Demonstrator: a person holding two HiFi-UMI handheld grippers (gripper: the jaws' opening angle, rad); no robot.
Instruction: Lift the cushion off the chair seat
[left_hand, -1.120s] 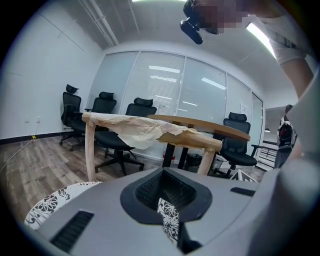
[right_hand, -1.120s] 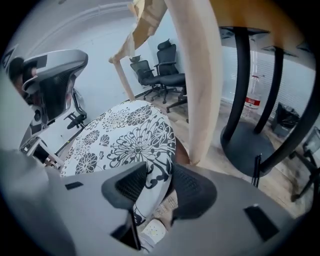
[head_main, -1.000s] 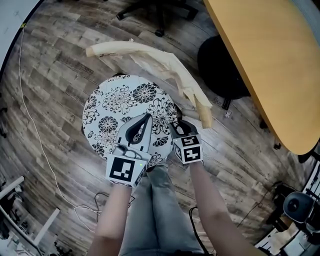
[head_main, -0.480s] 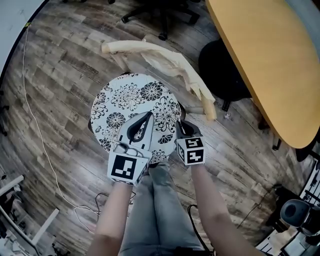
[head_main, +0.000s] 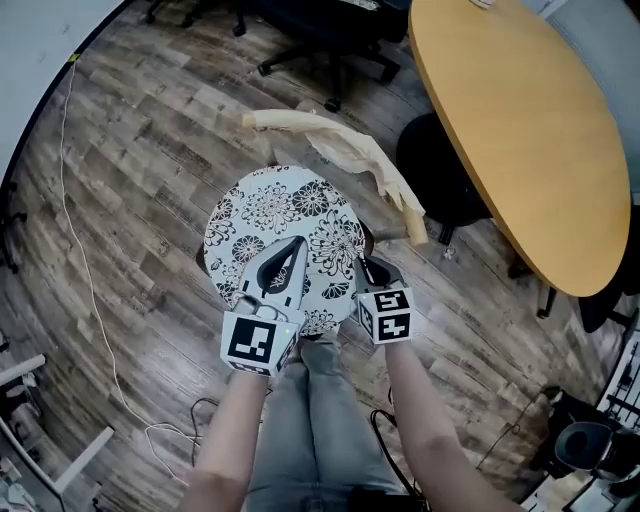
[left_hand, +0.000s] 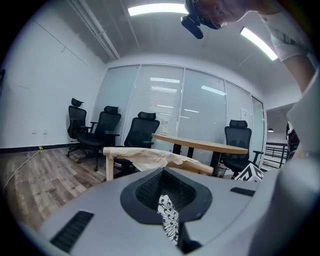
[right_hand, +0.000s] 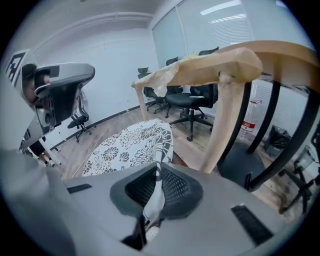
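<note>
In the head view, the round flowery cushion (head_main: 280, 215) is lying on the seat of the wooden chair (head_main: 350, 160). The chair is standing on the floor (head_main: 130, 180) near a big table (head_main: 520, 140). The left hand-held gripper (head_main: 295, 243) is reaching over the near part of the cushion. The right hand-held gripper (head_main: 364, 262) is sitting at the cushion's near right edge.

In the left gripper view, the jaws are pressing together on a thin fold of the cushion (left_hand: 169, 222).

In the right gripper view, the jaws are pinching the cushion's edge (right_hand: 152, 192). That edge is curling up from the flat part, and the chair's back is standing just beside it.

Both grips look made, so the step in hand looks like the lift itself. The next move is probably calling for both hands to go up together, squeezing tight so the floppy cushion is not slipping out or bumping the chair's back.
</note>
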